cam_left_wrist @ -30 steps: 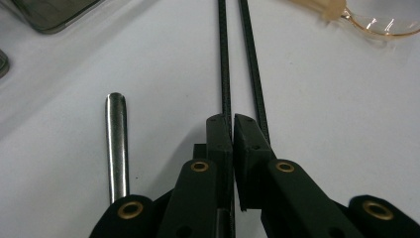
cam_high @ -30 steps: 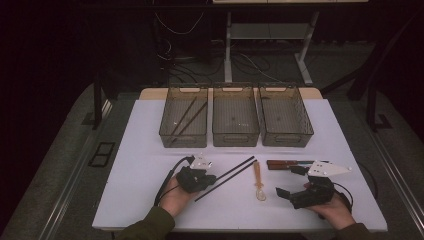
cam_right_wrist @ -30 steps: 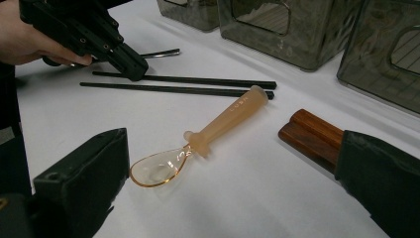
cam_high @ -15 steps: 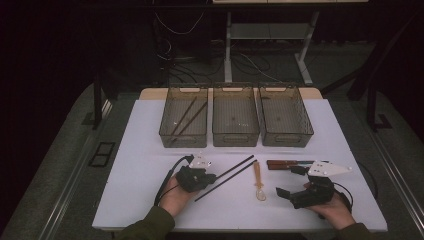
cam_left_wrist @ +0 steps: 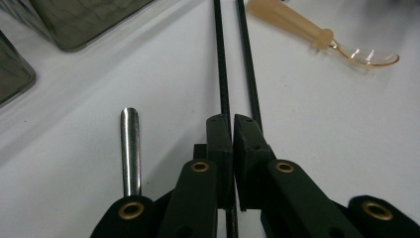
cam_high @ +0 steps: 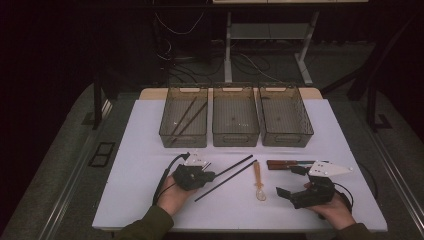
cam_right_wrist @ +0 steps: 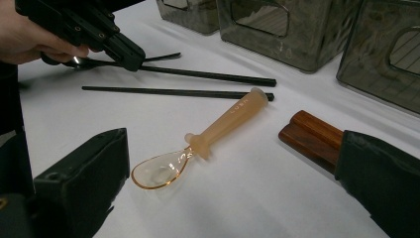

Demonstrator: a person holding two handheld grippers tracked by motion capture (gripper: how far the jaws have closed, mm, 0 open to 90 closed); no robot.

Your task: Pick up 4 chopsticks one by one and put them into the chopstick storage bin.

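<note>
White worktop [cam_high: 140, 150]: three smoked bins [cam_high: 235, 120] in a row at the far side, leftmost holding dark sticks. Left gripper [cam_left_wrist: 232, 124], jaws closed on one black chopstick [cam_left_wrist: 221, 74]; second chopstick [cam_left_wrist: 247, 69] just beside. Right gripper [cam_right_wrist: 228, 183], jaws wide apart, empty, framing an amber spoon [cam_right_wrist: 208, 141]. Wooden-handled utensils [cam_right_wrist: 312, 134] near.

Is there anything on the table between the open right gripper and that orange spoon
Nothing visible does. In the right gripper view, the right gripper has its jaws spread, and the orange spoon lies on bare white table just ahead of them. The wooden-handled utensils lie off to the side.
</note>
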